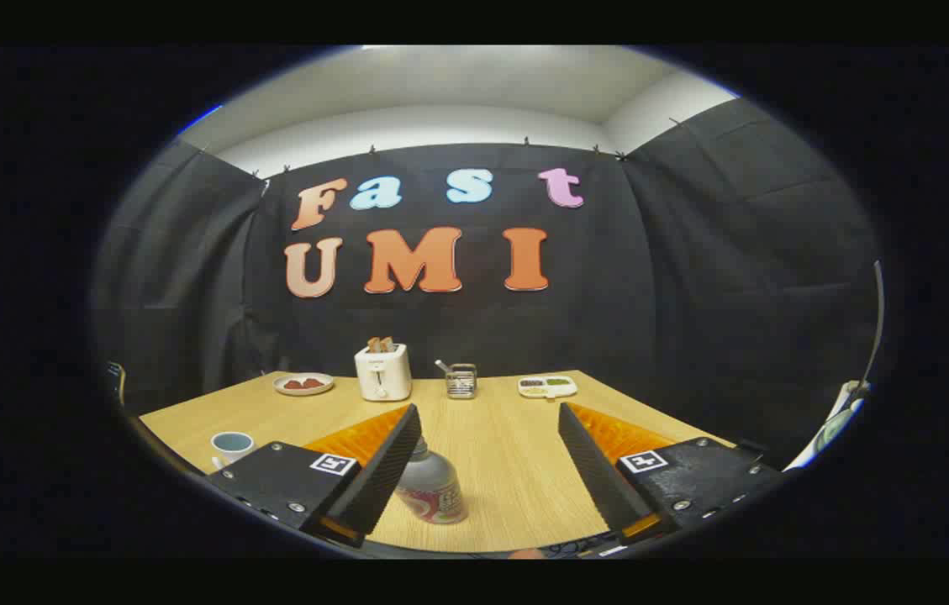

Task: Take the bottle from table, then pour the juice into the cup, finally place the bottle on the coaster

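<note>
A small bottle (432,489) with a grey cap and a red and white label stands upright on the wooden table (508,454). It sits between my fingers, close against the left finger (382,470) and well apart from the right one. My gripper (489,413) is open wide and hovers above the table. A white cup (232,445) stands on the table to the left, beyond the left finger's base. I cannot make out a coaster.
At the far edge of the table stand a white toaster (383,371) with toast in it, a plate (303,384) with red pieces, a small metal holder (461,381) and a white divided tray (547,386). Black cloth walls close in the booth.
</note>
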`<state>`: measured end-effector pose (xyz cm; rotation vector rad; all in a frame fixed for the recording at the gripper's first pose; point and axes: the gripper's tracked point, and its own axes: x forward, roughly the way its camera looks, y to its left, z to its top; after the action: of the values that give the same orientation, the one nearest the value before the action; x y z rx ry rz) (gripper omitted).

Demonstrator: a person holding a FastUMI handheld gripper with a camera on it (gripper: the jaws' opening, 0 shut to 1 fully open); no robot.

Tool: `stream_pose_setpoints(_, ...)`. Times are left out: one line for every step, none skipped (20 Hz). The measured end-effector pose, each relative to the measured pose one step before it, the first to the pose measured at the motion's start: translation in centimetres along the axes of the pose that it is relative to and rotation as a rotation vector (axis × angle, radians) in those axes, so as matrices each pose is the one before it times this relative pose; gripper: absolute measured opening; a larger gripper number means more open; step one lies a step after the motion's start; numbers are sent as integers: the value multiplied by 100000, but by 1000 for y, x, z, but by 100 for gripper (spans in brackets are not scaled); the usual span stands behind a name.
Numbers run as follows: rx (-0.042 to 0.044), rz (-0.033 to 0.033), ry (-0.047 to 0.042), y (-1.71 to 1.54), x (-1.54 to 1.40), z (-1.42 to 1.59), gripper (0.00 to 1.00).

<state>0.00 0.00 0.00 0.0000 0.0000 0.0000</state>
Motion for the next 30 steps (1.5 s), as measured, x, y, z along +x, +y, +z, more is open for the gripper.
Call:
stream_pose_setpoints(103, -926, 230, -250, 21, -155, 98)
stream_pose_setpoints(314, -275, 509, -106, -81, -206, 98)
stream_pose_setpoints(502, 13, 598, -15, -7, -165, 98)
stream_pose_setpoints(301, 184, 499, -6, 20, -164, 98)
stream_pose_setpoints(39, -164, 496, -75, -8, -82, 98)
stream_pose_setpoints(-253, -377, 360, -205, -61, -136, 98)
stream_pose_setpoints(-529, -219, 5, -84, 16, 22, 98)
stream_pose_setpoints(-510, -235, -107, 36, -80, 23, 98)
stream_pose_setpoints(-342, 63, -249, 53, -60, 110, 98)
stream_pose_setpoints(-51, 386, -84, 139, -46, 31, 98)
stream_pose_setpoints(301, 399, 64, 146, 31, 3, 98)
stream_pose_setpoints(445, 297, 4, 95, 20, -39, 98)
stream_pose_setpoints(343, 244, 105, 110, 69, -72, 98)
stream_pose_setpoints(215, 75, 327, 31, 72, -114, 98)
stream_pose_setpoints(16, 155, 290, 69, 28, -98, 98)
stream_pose_setpoints(-84, 83, 163, 57, -25, -82, 98)
stream_pose_setpoints(-218, -15, 382, 76, 61, -91, 98)
stream_pose_setpoints(-419, 11, 441, 119, 2, -208, 98)
stream_pose_setpoints(-557, 187, 164, 145, -49, -151, 98)
stream_pose_setpoints(-715, 455, 240, 174, -52, -146, 98)
stream_pose_setpoints(-756, 546, 301, 304, -65, -103, 98)
stream_pose_setpoints(-789, 204, 258, 179, -15, -195, 98)
stream_pose_setpoints(-784, 91, 346, 149, -61, -112, 98)
stream_pose_setpoints(-522, 457, 241, 264, -127, -155, 98)
stream_pose_setpoints(-129, 957, 242, 363, -96, -139, 98)
stream_pose_setpoints(324, 1422, 327, 491, -59, -204, 98)
stream_pose_setpoints(592, 1688, 307, 480, -101, -218, 98)
stream_pose_setpoints(405, 1698, 80, 574, -76, -173, 98)
stream_pose_setpoints(3, 1129, 353, 376, 18, -266, 98)
stream_pose_setpoints(-359, 786, 468, 305, 54, -369, 98)
